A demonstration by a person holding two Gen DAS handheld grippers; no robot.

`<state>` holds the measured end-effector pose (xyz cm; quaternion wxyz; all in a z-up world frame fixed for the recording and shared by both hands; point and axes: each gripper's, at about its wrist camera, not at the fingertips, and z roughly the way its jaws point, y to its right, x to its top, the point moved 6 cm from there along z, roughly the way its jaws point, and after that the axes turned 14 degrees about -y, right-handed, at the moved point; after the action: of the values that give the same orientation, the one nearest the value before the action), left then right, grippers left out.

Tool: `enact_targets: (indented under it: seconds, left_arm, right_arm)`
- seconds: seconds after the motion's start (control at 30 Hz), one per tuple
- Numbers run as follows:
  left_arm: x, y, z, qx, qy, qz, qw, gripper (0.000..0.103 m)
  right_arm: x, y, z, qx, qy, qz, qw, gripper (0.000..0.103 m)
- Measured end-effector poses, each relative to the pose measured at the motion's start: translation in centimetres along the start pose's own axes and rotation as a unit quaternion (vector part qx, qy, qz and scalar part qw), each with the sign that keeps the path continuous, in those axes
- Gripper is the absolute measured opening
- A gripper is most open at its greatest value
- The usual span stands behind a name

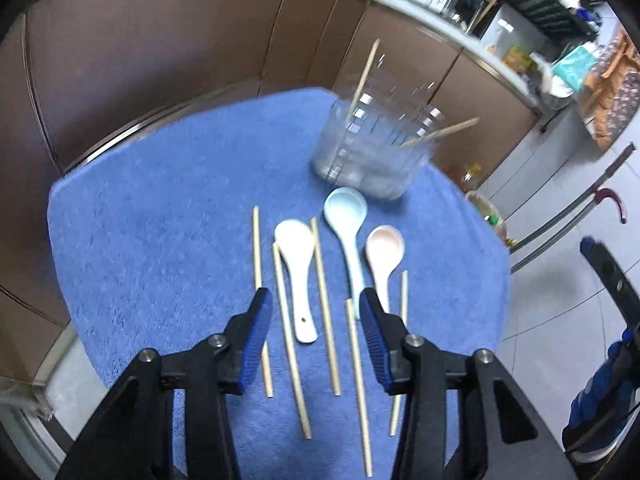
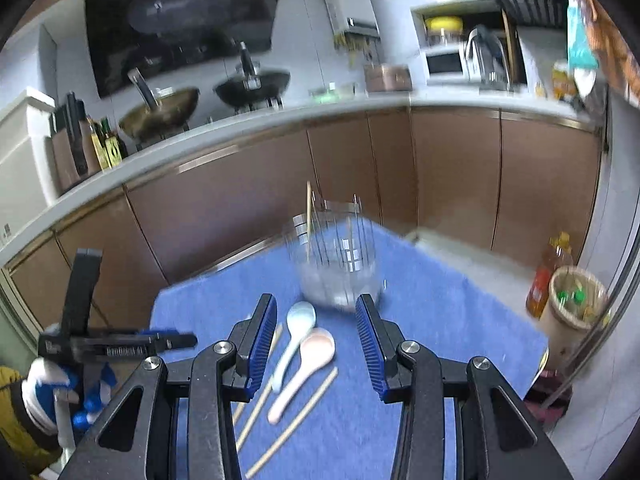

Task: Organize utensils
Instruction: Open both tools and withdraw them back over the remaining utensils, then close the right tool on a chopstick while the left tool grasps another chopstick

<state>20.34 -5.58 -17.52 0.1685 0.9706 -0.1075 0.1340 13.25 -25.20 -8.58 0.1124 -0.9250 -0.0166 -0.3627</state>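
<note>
Chopsticks point(image 1: 325, 312) and spoons point(image 1: 298, 276) below both open tools point(image 1: 316, 306)

1. On the towel-covered table point(image 1: 160, 208), at 1 o'clock: a glass holder point(image 1: 372, 148) with two chopsticks point(image 1: 363, 76) inside.
2. Before it, toward 6 o'clock: three spoons point(image 1: 298, 276) side by side, bowls toward the holder.
3. Among and beside the spoons: five loose chopsticks point(image 1: 326, 312), roughly parallel.
</note>
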Motion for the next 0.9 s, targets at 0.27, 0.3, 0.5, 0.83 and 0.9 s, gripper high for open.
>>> enact_targets:
  seconds: [0.27, 0.3, 0.5, 0.83, 0.9]
  left_arm:
    - [1.6, -1.8, 4.4, 0.011, -0.059, -0.029, 0.9978, 0.020]
    - [1.8, -1.8, 4.7, 0.010, -0.062, -0.030, 0.9975, 0.019]
    - [2.7, -2.1, 6.7, 0.024, -0.085, -0.034, 0.9955, 0.015]
    - [3.8, -2.1, 9.4, 0.052, -0.115, -0.033, 0.9915, 0.012]
    - [4.0, -2.2, 9.8, 0.056, -0.119, -0.036, 0.9907, 0.011]
  right_arm:
    - [-3.1, 1.7, 4.0, 0.018, -0.060, 0.019, 0.998, 0.039]
    - [-3.4, 1.8, 4.4, 0.020, -0.067, 0.020, 0.997, 0.039]
    - [-4.3, 2.3, 6.8, 0.030, -0.109, 0.024, 0.993, 0.039]
    - [-5.4, 2.5, 9.6, 0.040, -0.154, 0.033, 0.987, 0.039]
    - [-5.5, 2.5, 10.0, 0.039, -0.159, 0.033, 0.986, 0.039]
